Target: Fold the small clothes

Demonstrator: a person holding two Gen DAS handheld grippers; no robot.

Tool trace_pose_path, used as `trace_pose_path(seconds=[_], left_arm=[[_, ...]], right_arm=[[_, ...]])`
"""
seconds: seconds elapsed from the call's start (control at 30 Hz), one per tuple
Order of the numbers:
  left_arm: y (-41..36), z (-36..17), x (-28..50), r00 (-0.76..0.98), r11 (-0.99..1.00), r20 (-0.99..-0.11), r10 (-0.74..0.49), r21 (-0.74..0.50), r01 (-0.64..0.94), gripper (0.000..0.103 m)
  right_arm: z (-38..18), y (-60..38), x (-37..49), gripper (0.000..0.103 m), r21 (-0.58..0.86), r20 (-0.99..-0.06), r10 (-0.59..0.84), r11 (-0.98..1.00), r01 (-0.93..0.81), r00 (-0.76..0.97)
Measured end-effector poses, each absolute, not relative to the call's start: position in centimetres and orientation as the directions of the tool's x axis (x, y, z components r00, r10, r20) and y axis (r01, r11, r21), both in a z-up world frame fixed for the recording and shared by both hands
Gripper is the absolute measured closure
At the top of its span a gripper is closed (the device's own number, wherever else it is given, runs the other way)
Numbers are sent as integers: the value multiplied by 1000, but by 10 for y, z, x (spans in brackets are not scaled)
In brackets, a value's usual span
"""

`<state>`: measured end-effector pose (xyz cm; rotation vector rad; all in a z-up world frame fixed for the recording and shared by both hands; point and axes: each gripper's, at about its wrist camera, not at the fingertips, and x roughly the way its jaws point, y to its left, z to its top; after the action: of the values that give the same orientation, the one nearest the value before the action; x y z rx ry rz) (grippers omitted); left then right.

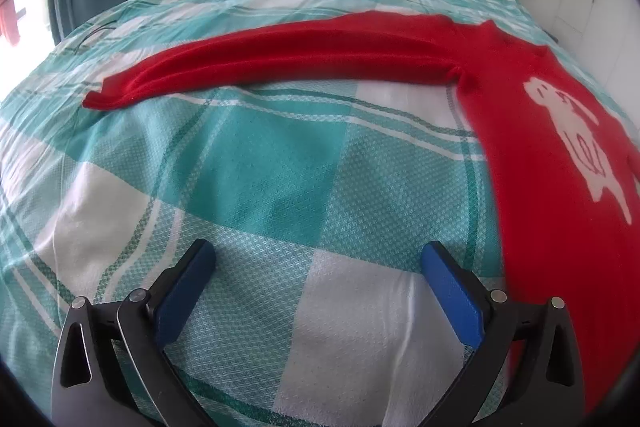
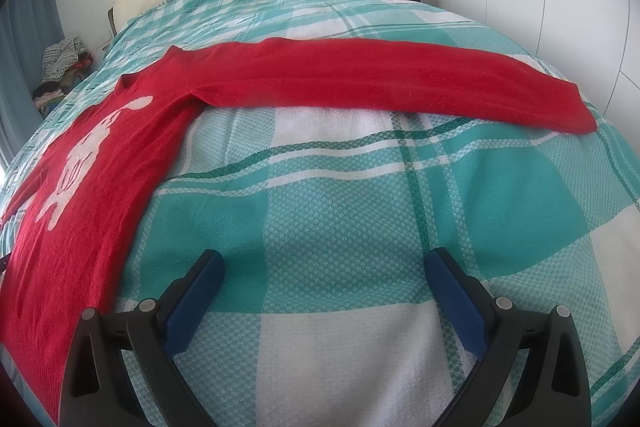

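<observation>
Over checked bedspread [image 1: 260,163], left claw [image 1: 318,259] and right claw [image 2: 324,267] gape wide, empty, beside red sweater [image 1: 540,227].

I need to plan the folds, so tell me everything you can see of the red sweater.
The red sweater is a fuzzy-looking knit with a white animal figure on its front. It lies flat, face up, on the teal-and-white checked bedspread, unfolded. Both long sleeves are stretched straight out sideways, one seen by the left camera, the other by the right. Only the bedspread touches it; neither gripper holds it.
</observation>
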<state>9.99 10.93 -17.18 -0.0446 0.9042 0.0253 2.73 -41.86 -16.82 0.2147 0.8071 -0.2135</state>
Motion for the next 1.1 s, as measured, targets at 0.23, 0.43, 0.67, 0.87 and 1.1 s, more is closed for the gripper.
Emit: trace_pose_path(seconds=[0.23, 0.43, 0.67, 0.87, 1.1], left_arm=[[109, -173, 100, 615, 999, -789, 3, -28, -42, 0], [109, -173, 100, 618, 999, -786, 2, -31, -42, 0], [109, -175, 100, 615, 999, -789, 14, -17, -44, 0], [106, -176, 101, 611, 999, -791, 38, 12, -46, 0], [104, -176, 101, 610, 999, -791, 45, 21, -47, 0]], right_arm=[[-168, -419, 27, 2, 115, -731, -100, 957, 266, 675], [-168, -420, 27, 2, 118, -728, -98, 957, 265, 679], [-168, -421, 25, 2, 127, -720, -94, 956, 263, 688], [-168, -422, 24, 2, 135, -716, -88, 956, 261, 692], [-168, -424, 22, 2, 150, -711, -77, 954, 258, 699]])
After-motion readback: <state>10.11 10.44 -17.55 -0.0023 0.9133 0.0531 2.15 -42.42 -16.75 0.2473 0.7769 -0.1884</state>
